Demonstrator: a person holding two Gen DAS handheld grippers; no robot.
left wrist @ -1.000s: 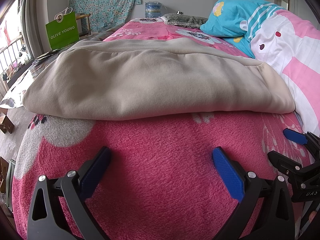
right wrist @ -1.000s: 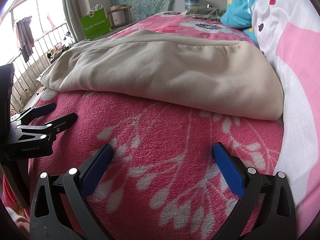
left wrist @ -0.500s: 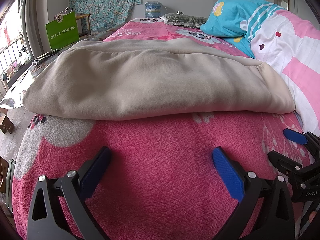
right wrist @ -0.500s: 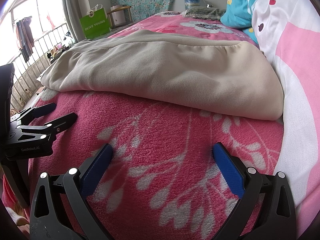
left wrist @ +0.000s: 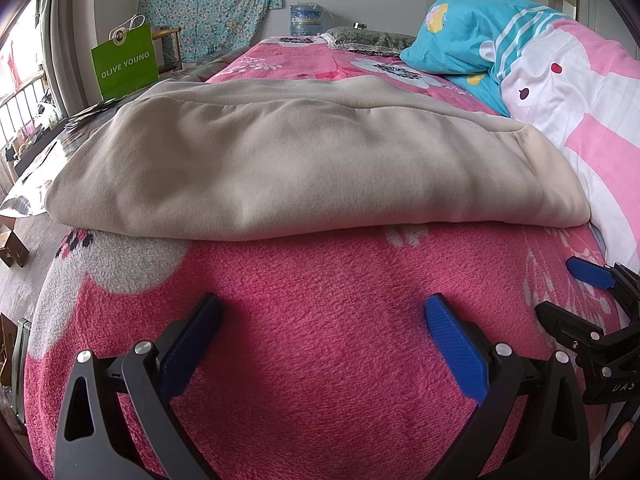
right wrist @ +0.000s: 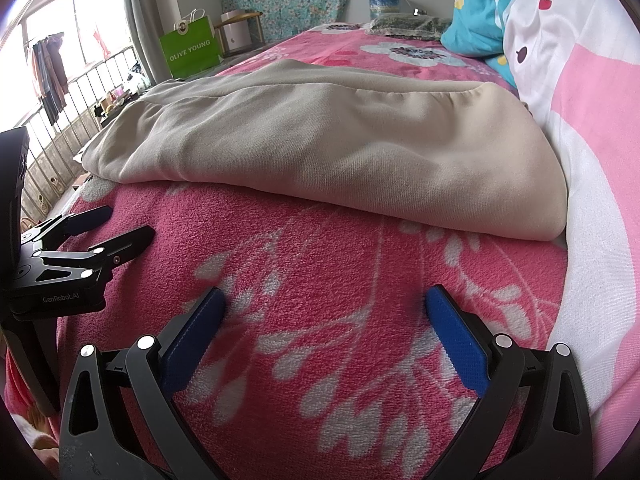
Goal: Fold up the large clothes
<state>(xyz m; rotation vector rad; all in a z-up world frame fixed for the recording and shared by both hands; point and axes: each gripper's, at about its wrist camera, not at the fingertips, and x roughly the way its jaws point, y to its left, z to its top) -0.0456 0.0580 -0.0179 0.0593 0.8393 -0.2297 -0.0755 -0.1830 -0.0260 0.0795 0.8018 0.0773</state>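
A large beige garment lies folded in a flat stack on the pink fleece blanket; it also shows in the right wrist view. My left gripper is open and empty, low over the blanket, short of the garment's near edge. My right gripper is open and empty, also short of the near edge. Each gripper shows in the other's view: the right one at the right edge, the left one at the left edge.
A pink, white and blue quilt is bunched along the right side of the bed. A green paper bag stands beyond the bed's left side. A water jug and a dark pillow are at the far end.
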